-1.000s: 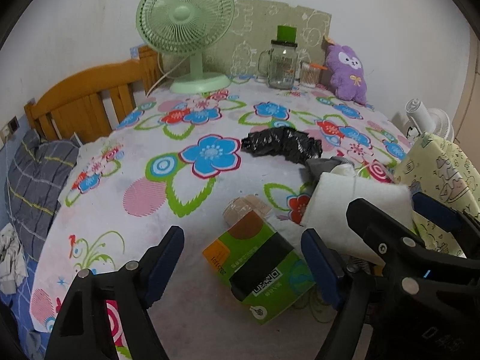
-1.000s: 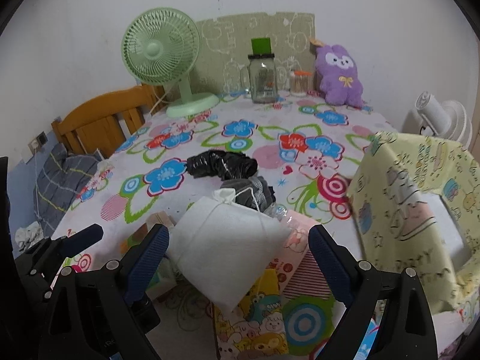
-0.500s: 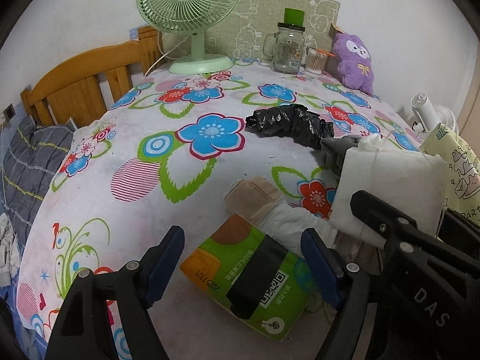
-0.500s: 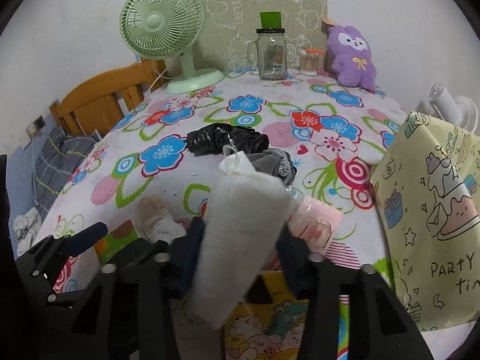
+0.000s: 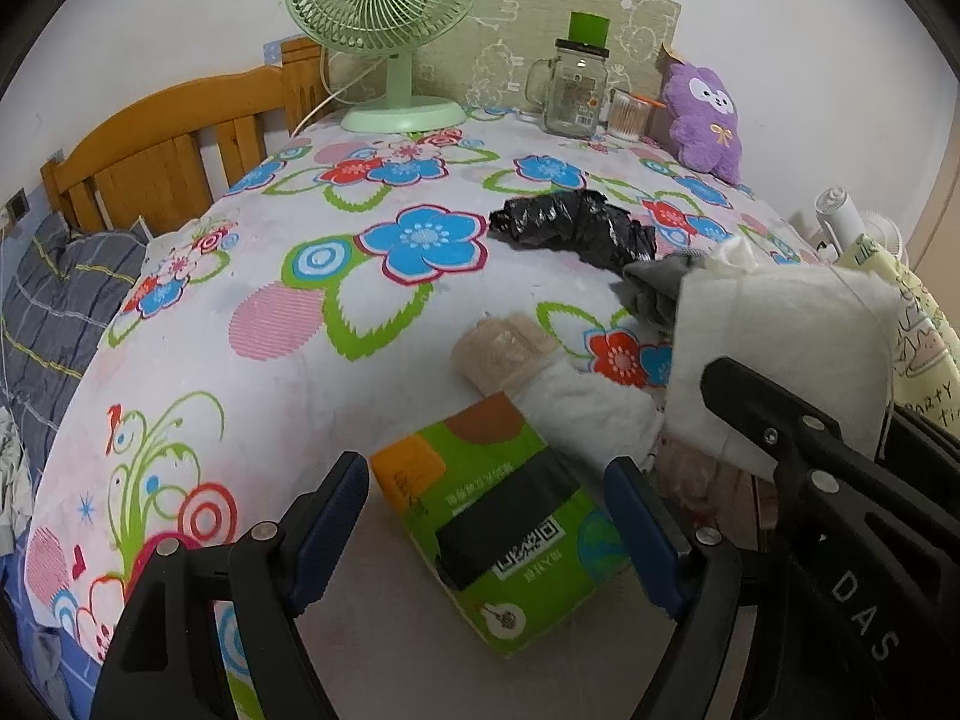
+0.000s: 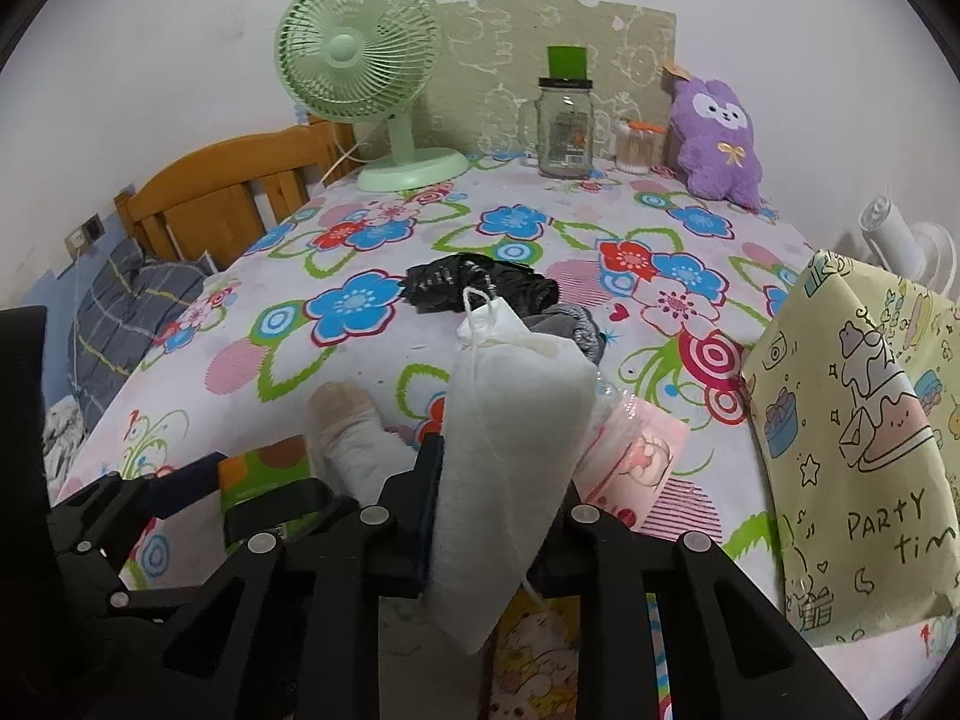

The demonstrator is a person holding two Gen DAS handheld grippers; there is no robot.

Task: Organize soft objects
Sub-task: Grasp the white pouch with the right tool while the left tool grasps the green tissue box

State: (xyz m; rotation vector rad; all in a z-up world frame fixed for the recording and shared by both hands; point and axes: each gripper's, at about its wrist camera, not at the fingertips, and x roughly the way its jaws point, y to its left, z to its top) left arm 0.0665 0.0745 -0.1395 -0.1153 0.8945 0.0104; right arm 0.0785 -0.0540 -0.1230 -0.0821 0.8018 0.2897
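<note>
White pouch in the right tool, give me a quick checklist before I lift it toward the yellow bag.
1. Right tool closed on the white pouch: ok, jaws have just closed and pinch its lower half.
2. Pouch string free of other things: cannot tell, a loose strand hangs below the jaws.
3. Grey cloth not caught with the pouch: cannot tell, it lies right behind it.
4. Left tool out of the way: ok, open, straddling the green pack without gripping.
5. Yellow bag within view on the right: ok.
6. Bag mouth open: cannot tell.
</note>
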